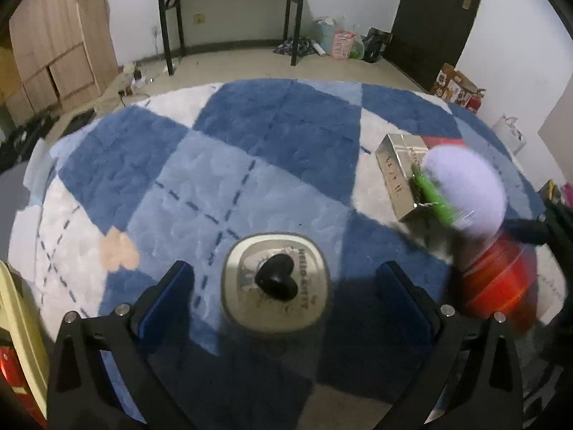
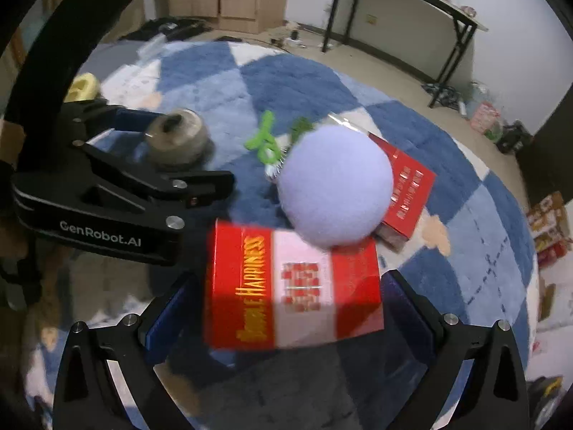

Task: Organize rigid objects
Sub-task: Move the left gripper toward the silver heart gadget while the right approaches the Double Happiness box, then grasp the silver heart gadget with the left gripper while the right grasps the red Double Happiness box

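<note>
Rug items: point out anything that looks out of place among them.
The lilac pom-pom with green stems is soft, odd among the rigid things: the red box between the right gripper fingers, the metal lidded tin, the gold box.

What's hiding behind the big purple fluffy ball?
Behind the purple ball lies a flat red box on the rug; the ball covers the box's near end. A green bendy stem pokes out beside it. Anything else underneath is hidden.
</note>
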### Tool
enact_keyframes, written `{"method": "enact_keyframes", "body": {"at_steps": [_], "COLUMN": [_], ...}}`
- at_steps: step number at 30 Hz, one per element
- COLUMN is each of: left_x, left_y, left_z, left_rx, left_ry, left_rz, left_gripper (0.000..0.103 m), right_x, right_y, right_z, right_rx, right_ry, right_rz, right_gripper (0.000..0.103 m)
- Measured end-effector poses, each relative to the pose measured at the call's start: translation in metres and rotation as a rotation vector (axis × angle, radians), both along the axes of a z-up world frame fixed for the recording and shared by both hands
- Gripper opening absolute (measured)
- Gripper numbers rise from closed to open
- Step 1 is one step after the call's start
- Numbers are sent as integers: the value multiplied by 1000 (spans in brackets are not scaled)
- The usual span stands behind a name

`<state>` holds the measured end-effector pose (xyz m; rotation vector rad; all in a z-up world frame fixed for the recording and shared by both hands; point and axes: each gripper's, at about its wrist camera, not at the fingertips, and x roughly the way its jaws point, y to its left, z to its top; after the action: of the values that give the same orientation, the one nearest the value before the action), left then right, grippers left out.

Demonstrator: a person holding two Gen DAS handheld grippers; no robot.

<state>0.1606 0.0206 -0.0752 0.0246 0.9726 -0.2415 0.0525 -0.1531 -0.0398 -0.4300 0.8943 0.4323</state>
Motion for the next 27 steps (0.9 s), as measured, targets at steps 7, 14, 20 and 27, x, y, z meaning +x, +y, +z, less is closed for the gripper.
{"method": "enact_keyframes", "body": {"at_steps": [7, 14, 20, 27], "left_x": [0, 1, 0, 0], "left_y": [11, 11, 11, 4], "left_z": [3, 4, 3, -1], "left_rx": [-38, -40, -25, -1], "left_ry": [-21, -17, -17, -39], "left_rz": [6, 0, -2, 22], "left_gripper": [103, 103, 103, 103], "right_x": [13, -2, 2, 10], "right_y": [-6, -42, -73, -39], "right_z": [-8, 18, 32, 10], "right_rx": [45, 211, 319, 245], "right_ry": [50, 78, 64, 118], "right_rz": [-3, 112, 68, 38], "right_gripper": [103, 103, 103, 103]}}
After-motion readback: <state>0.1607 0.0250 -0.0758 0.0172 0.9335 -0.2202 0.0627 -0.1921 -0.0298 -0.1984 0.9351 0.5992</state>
